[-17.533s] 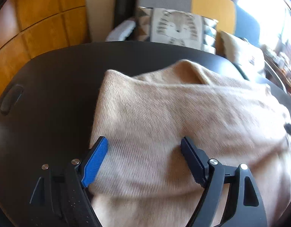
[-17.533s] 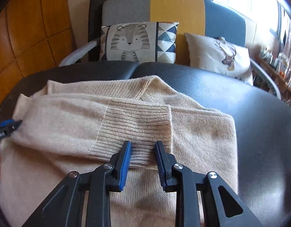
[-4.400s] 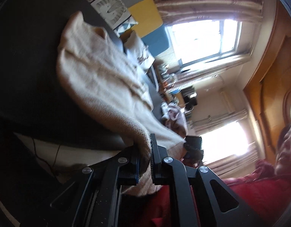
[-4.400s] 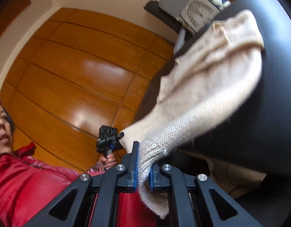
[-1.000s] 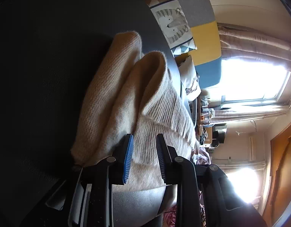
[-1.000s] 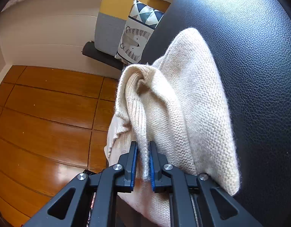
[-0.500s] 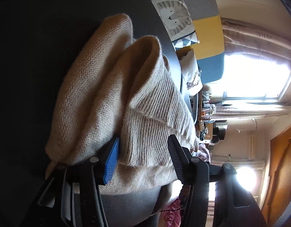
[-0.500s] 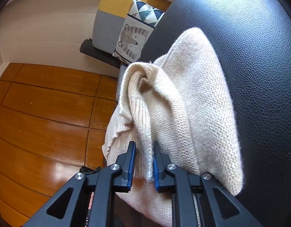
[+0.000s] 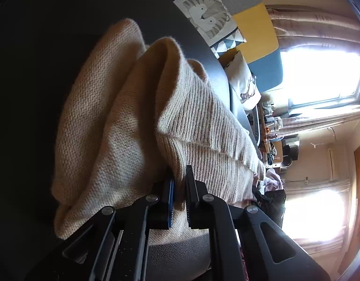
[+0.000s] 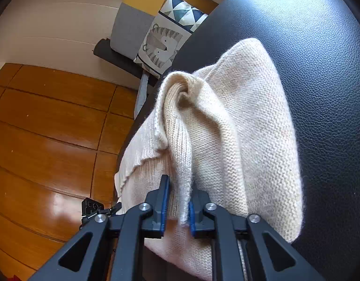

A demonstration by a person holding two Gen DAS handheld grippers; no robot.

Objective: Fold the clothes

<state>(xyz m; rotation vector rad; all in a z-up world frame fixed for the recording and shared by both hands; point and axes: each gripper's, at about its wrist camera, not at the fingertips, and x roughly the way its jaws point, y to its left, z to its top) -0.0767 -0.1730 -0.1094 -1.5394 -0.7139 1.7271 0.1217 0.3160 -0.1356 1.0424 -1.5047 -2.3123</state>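
1. Left wrist view: the beige knit sweater (image 9: 123, 126) lies bunched on the black desk (image 9: 51, 35), filling the frame from 9 o'clock to 3 o'clock, with its ribbed hem (image 9: 203, 126) lifted toward 1 o'clock.
2. The left claw (image 9: 178, 195), at 6 o'clock, has just been closing and now pinches a fold of the ribbed fabric between its pads.
3. In the right wrist view the sweater (image 10: 238, 140) runs from 12 o'clock down to 6 o'clock across the desk (image 10: 320, 70), its near edge hanging toward the claw.
4. The right claw (image 10: 177, 205) is pressed together on a thin ribbed edge at 6 o'clock; the other gripper's camera body shows at 8 o'clock.
5. Beyond the desk sit a tiger-print cushion (image 10: 161, 44) at 11 o'clock, a patchwork sofa (image 10: 130, 25) behind it, and wooden flooring (image 10: 51, 128) at 9 o'clock.
6. Risks, as I judge them:
   - each claw seems to hold only a narrow bite of loose knit, so a quick pull may slip it free;
   - the layers are rumpled, so one claw may carry more thicknesses than the other and the fold would land crooked;
   - the near edge sits at the desk's rim, so dragging it closer could let the sweater slide off.
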